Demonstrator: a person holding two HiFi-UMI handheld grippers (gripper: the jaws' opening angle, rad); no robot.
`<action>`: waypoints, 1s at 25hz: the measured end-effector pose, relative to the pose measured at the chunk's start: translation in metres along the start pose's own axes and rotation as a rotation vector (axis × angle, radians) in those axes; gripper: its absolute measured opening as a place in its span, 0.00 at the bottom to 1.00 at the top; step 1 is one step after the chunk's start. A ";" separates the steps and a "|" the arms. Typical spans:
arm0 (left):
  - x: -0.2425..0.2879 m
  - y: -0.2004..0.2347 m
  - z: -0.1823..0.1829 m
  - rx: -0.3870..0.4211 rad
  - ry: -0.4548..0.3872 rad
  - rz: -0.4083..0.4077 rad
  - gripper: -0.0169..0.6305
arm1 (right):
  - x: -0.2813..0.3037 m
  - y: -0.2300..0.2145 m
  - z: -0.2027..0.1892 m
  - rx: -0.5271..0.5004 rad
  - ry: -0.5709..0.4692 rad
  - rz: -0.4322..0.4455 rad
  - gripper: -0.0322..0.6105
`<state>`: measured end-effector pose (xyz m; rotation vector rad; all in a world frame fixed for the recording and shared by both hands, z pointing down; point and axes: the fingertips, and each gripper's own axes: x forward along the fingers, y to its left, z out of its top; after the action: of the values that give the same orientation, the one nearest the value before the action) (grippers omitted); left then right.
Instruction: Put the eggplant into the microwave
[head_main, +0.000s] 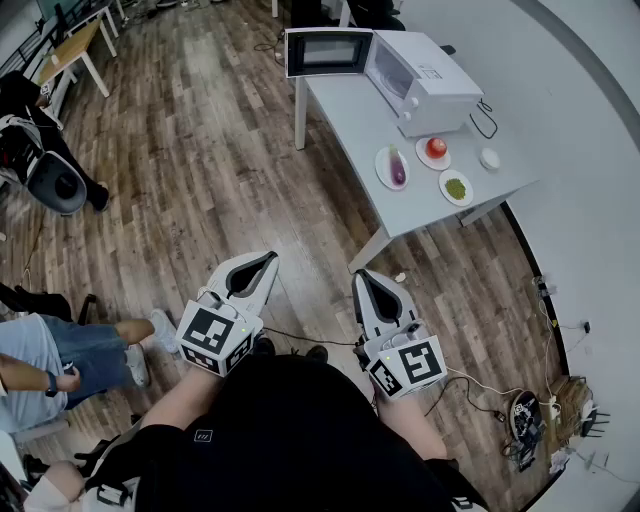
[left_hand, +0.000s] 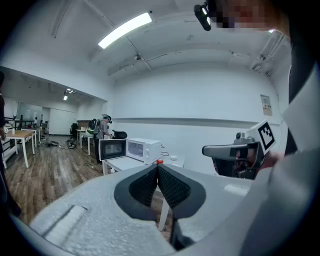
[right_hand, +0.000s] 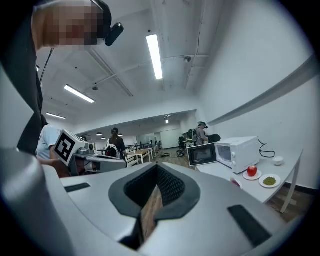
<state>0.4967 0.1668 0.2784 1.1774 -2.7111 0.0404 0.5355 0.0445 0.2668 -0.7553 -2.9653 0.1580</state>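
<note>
The purple eggplant (head_main: 397, 166) lies on a white plate on the grey table (head_main: 345, 110), far ahead of both grippers. Behind it stands the white microwave (head_main: 425, 78) with its door (head_main: 328, 52) swung open to the left. My left gripper (head_main: 266, 258) and right gripper (head_main: 361, 276) are held side by side over the wooden floor, close to my body. Both are shut with nothing between the jaws. In the left gripper view the jaws (left_hand: 157, 168) meet, with the microwave (left_hand: 142, 148) small beyond them. In the right gripper view the closed jaws (right_hand: 156, 168) point left of the microwave (right_hand: 241, 152).
A red fruit (head_main: 436, 148), a plate of green food (head_main: 456, 187) and a small white bowl (head_main: 489, 157) lie beside the eggplant. A person sits at the left (head_main: 60, 350). Another person (left_hand: 103, 127) stands beyond the microwave. Cables (head_main: 520, 412) lie by the right wall.
</note>
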 end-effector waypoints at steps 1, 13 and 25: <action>0.000 -0.002 -0.001 0.000 0.001 0.001 0.04 | -0.002 -0.001 -0.001 0.002 0.001 0.000 0.07; 0.012 -0.034 0.000 -0.001 -0.002 0.025 0.04 | -0.030 -0.017 0.007 -0.012 -0.040 0.036 0.07; 0.030 -0.016 -0.010 -0.009 0.023 0.056 0.04 | -0.007 -0.033 -0.010 0.003 0.003 0.063 0.07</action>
<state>0.4898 0.1348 0.2925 1.0914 -2.7209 0.0490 0.5267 0.0132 0.2805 -0.8480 -2.9392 0.1649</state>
